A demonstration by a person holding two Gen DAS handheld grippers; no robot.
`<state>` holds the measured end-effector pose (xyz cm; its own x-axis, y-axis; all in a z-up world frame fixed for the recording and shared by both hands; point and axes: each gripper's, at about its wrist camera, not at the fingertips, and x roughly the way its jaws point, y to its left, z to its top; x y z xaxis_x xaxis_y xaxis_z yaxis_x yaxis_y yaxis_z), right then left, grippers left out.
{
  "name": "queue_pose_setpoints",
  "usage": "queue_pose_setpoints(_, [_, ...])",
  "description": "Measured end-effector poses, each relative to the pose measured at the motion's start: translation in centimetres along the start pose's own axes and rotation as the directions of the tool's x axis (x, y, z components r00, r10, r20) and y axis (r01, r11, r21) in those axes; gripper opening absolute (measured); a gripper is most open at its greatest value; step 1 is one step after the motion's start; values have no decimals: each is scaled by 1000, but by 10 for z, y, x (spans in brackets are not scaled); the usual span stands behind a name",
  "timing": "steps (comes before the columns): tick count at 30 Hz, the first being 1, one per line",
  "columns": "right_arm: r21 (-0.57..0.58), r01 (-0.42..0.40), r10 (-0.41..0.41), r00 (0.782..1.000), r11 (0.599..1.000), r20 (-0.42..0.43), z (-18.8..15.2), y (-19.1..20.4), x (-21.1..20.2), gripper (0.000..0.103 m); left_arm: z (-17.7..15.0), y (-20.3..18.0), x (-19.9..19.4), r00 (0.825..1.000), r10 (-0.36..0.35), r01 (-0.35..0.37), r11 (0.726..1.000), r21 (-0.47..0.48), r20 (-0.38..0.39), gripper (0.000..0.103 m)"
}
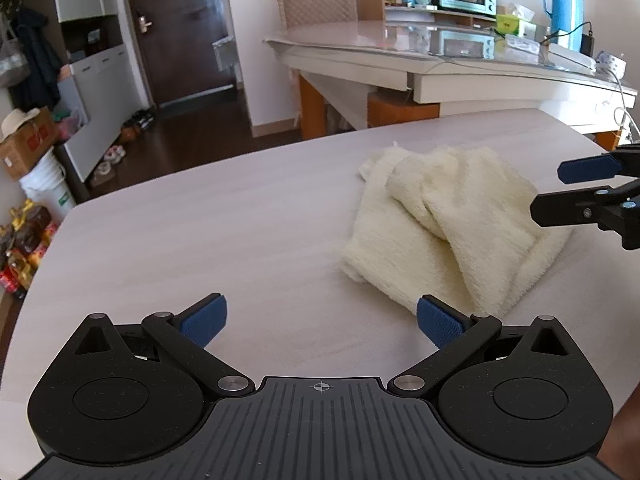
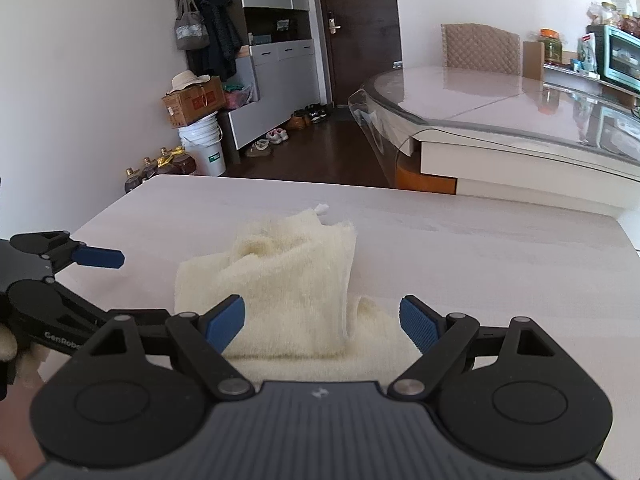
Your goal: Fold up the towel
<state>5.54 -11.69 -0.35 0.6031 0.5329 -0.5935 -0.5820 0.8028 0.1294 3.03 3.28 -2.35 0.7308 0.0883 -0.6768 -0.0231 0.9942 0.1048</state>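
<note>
Jaws of left gripper (image 1: 322, 322) and right gripper (image 2: 322, 320) spread, empty; rumpled towel (image 1: 448, 224) on table (image 1: 200, 240).

We cannot see the near edge of the towel (image 2: 288, 280) from the right wrist; the right gripper (image 2: 322, 320) body hides it. From the left wrist, the right gripper (image 1: 560, 188) is cut off by the picture's edge. The left gripper (image 2: 116, 260) is likewise cropped in the right view. Items on the far table (image 1: 360, 40) are too small to identify.
</note>
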Motion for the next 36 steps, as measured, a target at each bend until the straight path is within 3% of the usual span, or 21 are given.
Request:
queue_pose_setpoints(10, [8,-42,42,999,999,-30,25,-8,34,80,6,15,10,1000,21,-21,1000,-16,5,103])
queue_pose_setpoints(15, [46,-64,66,996,997,-53,30,-16,48,66,7,16,13,1000,17,-17,1000,-22,3,103])
queue_pose_setpoints(28, [85,-86,91,994,993,-57,30,-19,49,61,5,26,9,1000,17,-17,1000,-14,4,103])
queue_pose_setpoints(31, [90,-98,104,993,991,-61,29,-19,48,45,4,29,5,1000,18,-18,1000,-12,7,103])
queue_pose_setpoints(34, [85,-95,101,993,992,-61,27,-17,47,11,3,31,1,1000,19,-18,1000,-10,10,103])
queue_pose_setpoints(36, [88,-94,98,994,992,-46,27,-15,43,5,2,33,-1,1000,19,-19,1000,-8,12,103])
